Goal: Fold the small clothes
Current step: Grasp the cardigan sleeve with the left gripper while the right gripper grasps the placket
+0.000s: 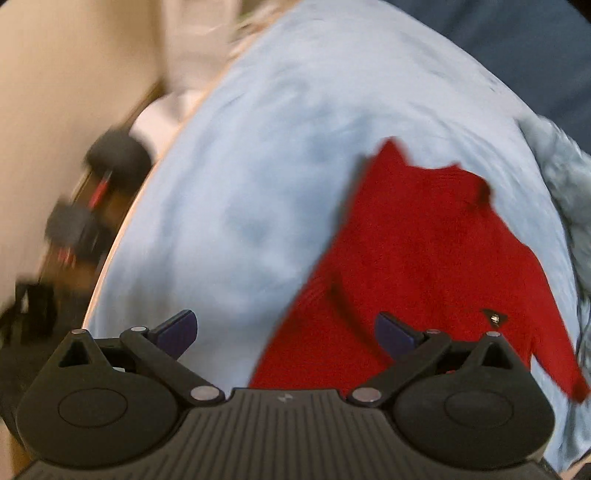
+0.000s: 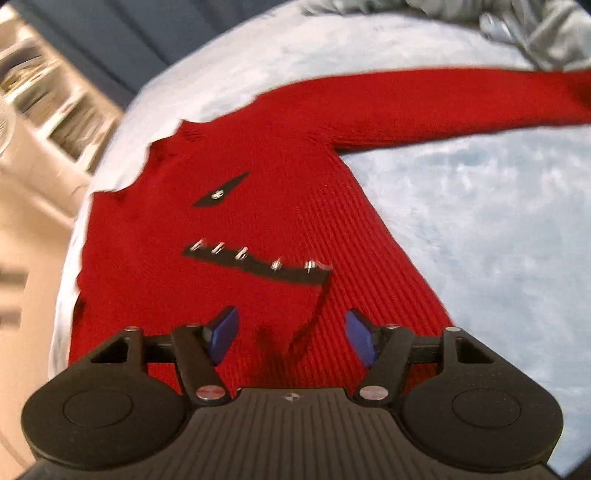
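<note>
A small red knit sweater (image 2: 266, 177) with a black studded mouth patch (image 2: 258, 260) and a black eye patch (image 2: 219, 192) lies flat on a pale blue fleece blanket (image 2: 480, 206). One sleeve (image 2: 461, 99) stretches out to the right. My right gripper (image 2: 291, 334) is open, hovering over the sweater's lower body, holding nothing. In the left wrist view the sweater (image 1: 424, 240) lies to the right. My left gripper (image 1: 286, 332) is open and empty above the sweater's edge and the blanket (image 1: 240, 184).
A grey fuzzy cloth (image 2: 535, 33) lies bunched at the blanket's far edge; it also shows in the left wrist view (image 1: 565, 184). Dark dumbbells (image 1: 96, 199) sit on the floor left of the blanket. A white shelf unit (image 2: 51, 110) stands at the left.
</note>
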`<state>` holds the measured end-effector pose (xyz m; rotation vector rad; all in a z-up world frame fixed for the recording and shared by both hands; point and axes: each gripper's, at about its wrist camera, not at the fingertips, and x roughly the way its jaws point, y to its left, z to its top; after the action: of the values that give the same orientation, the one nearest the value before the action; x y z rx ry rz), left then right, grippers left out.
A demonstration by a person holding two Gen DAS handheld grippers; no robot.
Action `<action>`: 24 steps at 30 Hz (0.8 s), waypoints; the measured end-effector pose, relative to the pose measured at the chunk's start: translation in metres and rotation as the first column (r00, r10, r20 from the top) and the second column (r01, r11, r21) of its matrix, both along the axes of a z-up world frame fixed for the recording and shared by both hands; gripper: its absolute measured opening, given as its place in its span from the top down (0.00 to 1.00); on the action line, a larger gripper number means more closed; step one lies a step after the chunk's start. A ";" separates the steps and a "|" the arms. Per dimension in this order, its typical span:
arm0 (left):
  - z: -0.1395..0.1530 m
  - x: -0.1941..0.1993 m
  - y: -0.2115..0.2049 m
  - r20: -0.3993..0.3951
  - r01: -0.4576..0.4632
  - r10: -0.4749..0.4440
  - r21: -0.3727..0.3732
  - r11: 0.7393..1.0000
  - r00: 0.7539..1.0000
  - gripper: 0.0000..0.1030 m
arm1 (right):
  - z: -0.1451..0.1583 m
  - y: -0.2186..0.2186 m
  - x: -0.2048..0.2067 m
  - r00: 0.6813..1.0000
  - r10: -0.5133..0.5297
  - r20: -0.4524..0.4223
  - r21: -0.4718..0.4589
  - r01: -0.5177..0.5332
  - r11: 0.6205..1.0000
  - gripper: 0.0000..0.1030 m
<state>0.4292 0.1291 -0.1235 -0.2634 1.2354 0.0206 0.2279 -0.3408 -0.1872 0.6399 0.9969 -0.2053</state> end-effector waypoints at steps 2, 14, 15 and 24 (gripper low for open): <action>-0.012 -0.024 0.016 0.007 -0.033 0.034 -0.047 0.998 0.999 0.01 | -0.014 0.003 0.019 0.999 0.000 -0.034 0.021 0.001 1.000 0.33; -0.054 -0.132 0.049 -0.017 -0.211 0.213 -0.223 0.952 0.977 0.01 | 0.085 0.090 0.076 0.964 0.265 0.025 -0.491 -0.219 0.843 0.94; -0.048 -0.139 0.052 -0.006 -0.212 0.216 -0.224 0.951 0.976 0.01 | 0.101 0.109 0.094 0.948 0.314 0.046 -0.517 -0.246 0.820 0.94; -0.012 -0.171 0.073 0.069 -0.228 0.246 -0.206 0.952 0.967 0.01 | 0.287 0.298 0.150 0.511 0.710 0.485 -0.538 -0.466 0.703 0.94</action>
<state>0.2587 0.2019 -0.1360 -0.5786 1.1068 0.0933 0.3784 -0.0428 0.1000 -0.0263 0.3947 0.4637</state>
